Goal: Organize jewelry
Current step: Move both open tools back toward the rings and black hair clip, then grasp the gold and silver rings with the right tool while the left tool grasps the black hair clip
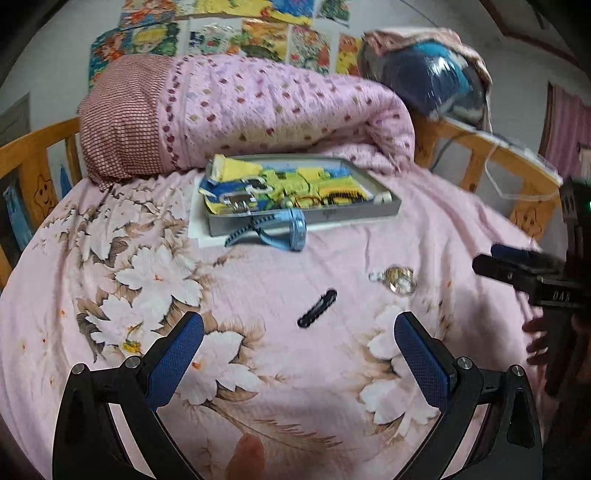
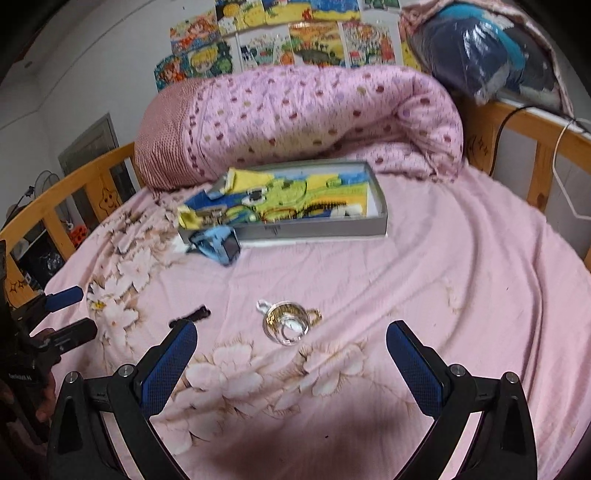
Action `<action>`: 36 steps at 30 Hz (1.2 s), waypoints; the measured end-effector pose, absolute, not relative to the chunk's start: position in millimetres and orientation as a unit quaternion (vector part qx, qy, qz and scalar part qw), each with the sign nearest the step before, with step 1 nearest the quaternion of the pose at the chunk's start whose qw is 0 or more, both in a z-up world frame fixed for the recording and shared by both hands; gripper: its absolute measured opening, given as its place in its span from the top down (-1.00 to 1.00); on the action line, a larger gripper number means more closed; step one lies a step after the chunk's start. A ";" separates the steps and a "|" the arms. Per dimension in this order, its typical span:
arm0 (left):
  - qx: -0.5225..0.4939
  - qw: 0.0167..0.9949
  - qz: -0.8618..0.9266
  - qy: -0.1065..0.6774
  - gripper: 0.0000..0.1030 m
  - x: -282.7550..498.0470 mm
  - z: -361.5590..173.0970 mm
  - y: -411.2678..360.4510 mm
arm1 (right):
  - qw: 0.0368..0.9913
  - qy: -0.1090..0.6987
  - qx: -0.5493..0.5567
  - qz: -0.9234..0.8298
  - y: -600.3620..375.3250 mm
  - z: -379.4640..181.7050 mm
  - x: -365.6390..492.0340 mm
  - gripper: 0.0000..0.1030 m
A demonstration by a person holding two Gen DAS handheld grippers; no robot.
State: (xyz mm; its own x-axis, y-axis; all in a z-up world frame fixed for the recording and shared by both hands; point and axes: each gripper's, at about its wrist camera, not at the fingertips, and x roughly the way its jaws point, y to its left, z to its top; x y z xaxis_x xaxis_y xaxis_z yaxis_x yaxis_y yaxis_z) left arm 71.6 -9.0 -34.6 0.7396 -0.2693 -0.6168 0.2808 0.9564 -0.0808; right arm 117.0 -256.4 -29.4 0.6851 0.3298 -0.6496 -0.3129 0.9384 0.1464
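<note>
— What's in front of you, biggest thing first?

— The bed sheet [image 2: 424, 280], pink with pale flowers, fills both my views. At its far end lies a rolled pink quilt [image 1: 280, 110] with dots, and behind that a row of bright cartoon pictures [image 2: 288, 33] on the wall. I can't read any words on them.

— And the jewelry?

— A shallow grey tray [image 1: 325, 214] sits in front of the quilt, lined with a yellow, blue and green printed sheet. Small pieces rest on the lining, but the picture is too soft for me to name them. There is a small mark on the tray's front wall; I can't make it out.

— Anything outside the tray?

— A light blue watch [image 1: 291, 230] leans against the tray's front edge. Nearer me, apart from each other on the sheet, lie a cluster of clear and gold bangles [image 2: 290, 321] and a black hair clip [image 1: 317, 308].

— Your grippers?

— My left gripper [image 1: 299, 354] hovers over the sheet with its blue pads spread wide, gripping nothing; the clip lies just ahead of them. My right gripper [image 2: 291, 358] is likewise wide apart and empty, the bangles just beyond its tips. White lettering on its body is perhaps "DAR", though I can't be sure.
</note>
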 end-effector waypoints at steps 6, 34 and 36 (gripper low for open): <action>0.035 0.919 -0.155 0.362 -0.96 85.3 -56.7 -16.9 | 0.907 0.377 0.021 0.185 -262.3 -38.0 130.8 -1.00; 0.098 0.887 -0.206 0.402 -0.96 144.0 -90.2 -48.2 | 0.901 0.379 -0.020 0.212 -269.6 -62.4 185.0 -0.90; 0.097 0.887 -0.207 0.402 -0.94 146.2 -90.8 -48.8 | 0.895 0.385 -0.027 0.224 -264.4 -66.6 186.7 -0.66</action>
